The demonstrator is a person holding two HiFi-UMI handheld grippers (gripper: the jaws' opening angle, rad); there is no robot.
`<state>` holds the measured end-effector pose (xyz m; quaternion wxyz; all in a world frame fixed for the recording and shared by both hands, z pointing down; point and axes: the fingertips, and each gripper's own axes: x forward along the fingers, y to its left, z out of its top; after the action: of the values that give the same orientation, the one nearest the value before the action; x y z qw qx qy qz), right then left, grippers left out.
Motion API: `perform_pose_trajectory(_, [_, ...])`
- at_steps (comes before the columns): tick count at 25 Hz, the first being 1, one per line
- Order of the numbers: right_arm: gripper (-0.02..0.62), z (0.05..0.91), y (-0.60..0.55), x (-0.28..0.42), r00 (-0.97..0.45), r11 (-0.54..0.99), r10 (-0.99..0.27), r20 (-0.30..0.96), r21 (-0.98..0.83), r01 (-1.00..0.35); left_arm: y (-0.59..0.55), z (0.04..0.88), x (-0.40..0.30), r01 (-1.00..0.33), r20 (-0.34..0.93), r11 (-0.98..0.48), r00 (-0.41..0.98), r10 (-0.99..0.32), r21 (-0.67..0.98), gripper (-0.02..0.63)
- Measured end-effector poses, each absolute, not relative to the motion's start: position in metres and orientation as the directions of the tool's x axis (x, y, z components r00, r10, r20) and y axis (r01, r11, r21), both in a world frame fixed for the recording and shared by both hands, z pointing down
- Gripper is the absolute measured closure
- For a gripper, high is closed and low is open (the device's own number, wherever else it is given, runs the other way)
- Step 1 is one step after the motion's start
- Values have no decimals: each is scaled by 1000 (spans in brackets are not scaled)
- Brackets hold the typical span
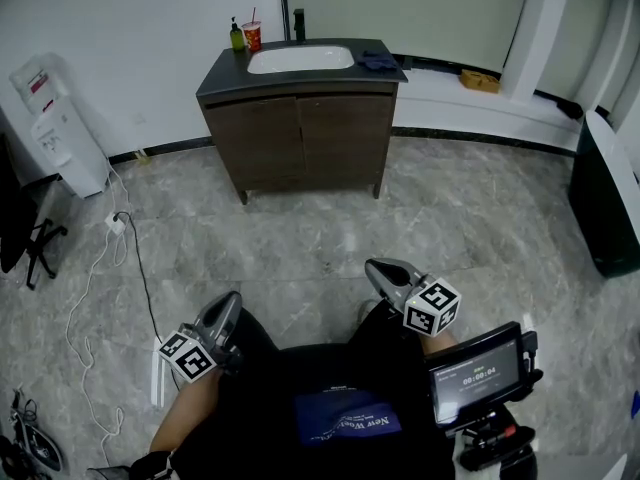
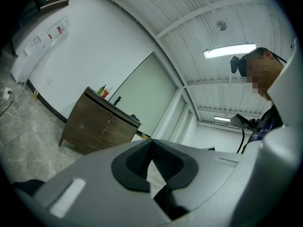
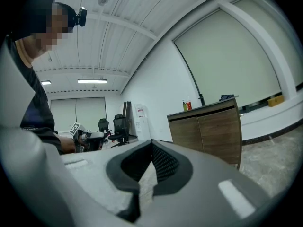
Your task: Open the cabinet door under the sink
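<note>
The dark wood cabinet (image 1: 300, 133) stands against the far wall with a white sink (image 1: 300, 59) set in its dark top. Its two doors, left (image 1: 262, 143) and right (image 1: 345, 138), are both closed. My left gripper (image 1: 232, 300) and right gripper (image 1: 375, 266) are held low near my body, far from the cabinet, pointing toward it. Both have their jaws together with nothing between them. The cabinet (image 2: 94, 126) appears small and distant at the left of the left gripper view. In the right gripper view the cabinet (image 3: 213, 126) sits at the right.
A green bottle (image 1: 237, 36), a red cup (image 1: 252, 35), a faucet (image 1: 299, 23) and a dark cloth (image 1: 378, 62) sit on the countertop. A water dispenser (image 1: 65, 133) and a floor cable (image 1: 120, 258) are at left, a black unit (image 1: 605, 208) at right. Grey tiled floor lies between me and the cabinet.
</note>
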<state>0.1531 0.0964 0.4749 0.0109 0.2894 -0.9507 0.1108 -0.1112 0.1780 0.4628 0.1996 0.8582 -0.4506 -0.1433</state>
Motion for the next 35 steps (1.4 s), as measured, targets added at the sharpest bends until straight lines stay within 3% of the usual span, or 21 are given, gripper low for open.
perform_pose_trajectory(13, [595, 475, 2, 177, -832, 812, -550, 77, -185, -554, 95, 454, -88, -724, -80, -530, 557, -827, 442, 600])
perform_pose_trajectory(20, [595, 481, -12, 159, -849, 830, -518, 106, -180, -528, 79, 468, -109, -734, -79, -478, 507, -859, 482, 600])
perform_pose_trajectory(35, [595, 488, -26, 165, -848, 827, -517, 119, -185, -530, 59, 478, -93, -712, -76, -497, 535, -841, 496, 600])
